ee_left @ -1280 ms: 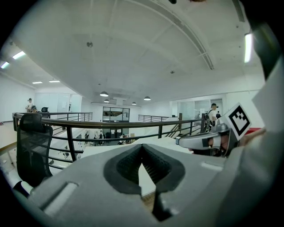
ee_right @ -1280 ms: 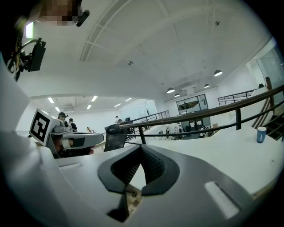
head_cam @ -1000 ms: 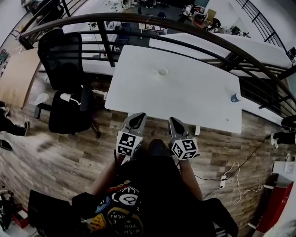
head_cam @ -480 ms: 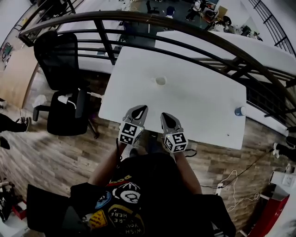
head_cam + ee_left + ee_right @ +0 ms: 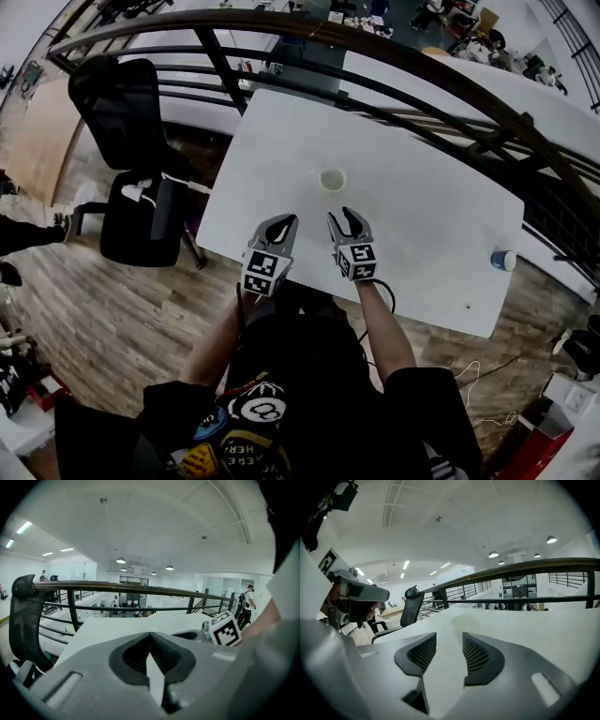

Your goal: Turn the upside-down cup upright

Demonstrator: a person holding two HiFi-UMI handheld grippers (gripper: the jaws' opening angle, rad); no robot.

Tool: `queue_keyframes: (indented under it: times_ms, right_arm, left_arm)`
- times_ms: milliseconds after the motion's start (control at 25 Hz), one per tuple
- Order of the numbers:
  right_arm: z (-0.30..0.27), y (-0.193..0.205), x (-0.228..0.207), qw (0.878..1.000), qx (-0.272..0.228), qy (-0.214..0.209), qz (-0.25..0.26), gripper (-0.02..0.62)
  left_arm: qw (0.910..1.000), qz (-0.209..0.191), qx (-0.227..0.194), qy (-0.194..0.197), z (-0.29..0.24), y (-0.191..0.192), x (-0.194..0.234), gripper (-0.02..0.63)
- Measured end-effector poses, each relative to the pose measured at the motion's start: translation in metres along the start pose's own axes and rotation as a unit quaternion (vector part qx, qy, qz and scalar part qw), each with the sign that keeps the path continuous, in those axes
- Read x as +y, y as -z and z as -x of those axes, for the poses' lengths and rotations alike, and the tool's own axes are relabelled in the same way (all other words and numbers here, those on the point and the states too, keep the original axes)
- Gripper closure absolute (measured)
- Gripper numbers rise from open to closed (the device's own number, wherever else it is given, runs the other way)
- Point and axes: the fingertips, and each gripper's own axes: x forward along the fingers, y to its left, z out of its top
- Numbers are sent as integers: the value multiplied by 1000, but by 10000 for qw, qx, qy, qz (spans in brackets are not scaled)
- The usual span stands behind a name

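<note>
The pale cup (image 5: 333, 178) stands near the middle of the white table (image 5: 431, 216), ahead of both grippers and apart from them. The left gripper (image 5: 281, 223) hovers over the near edge, jaws pressed together; beside it the right gripper (image 5: 346, 218) is opening its jaws, with nothing between them

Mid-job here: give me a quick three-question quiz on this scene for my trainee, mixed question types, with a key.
1. True or false: the left gripper holds the cup.
2. What stands left of the table in the head view? A: a black chair; B: a ladder; C: a cart.
3. What is between the right gripper's jaws?
Key: 1 false: it is shut and empty, and the cup stands apart on the table. 2 A. 3 nothing: its jaws are opening, with the cup ahead of them.
</note>
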Motion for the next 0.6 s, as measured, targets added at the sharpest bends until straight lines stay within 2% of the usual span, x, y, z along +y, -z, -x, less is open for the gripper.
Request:
queue_keyframes:
  times_ms: [120,320,360,520,560,600]
  right_arm:
    - [-39,5,-18,9998,145,-60,104,373]
    - [-95,15,-34,9972,437,-176,589,91]
    - [-104,13,-35,9965,442,-229,676,73]
    - [-130,6,-37,9952,415,-392,790,72]
    - [-132,9,-38,9948,456,-348,841,93]
    - [-132,11,-40,9943,491,-300,903,141]
  left_arm:
    - [9997,118,206,-95,0,16,13,601]
    - [9985,303,447,-101,-3,31,30,601]
    - [9982,303,505,-81,-5,32,32,601]
    - [9980,200,595,-9,-12,27,42,601]
    - [9980,193,607,-1,-13,26,44,601]
    - [9980,215,603,2,-14,26,47,601]
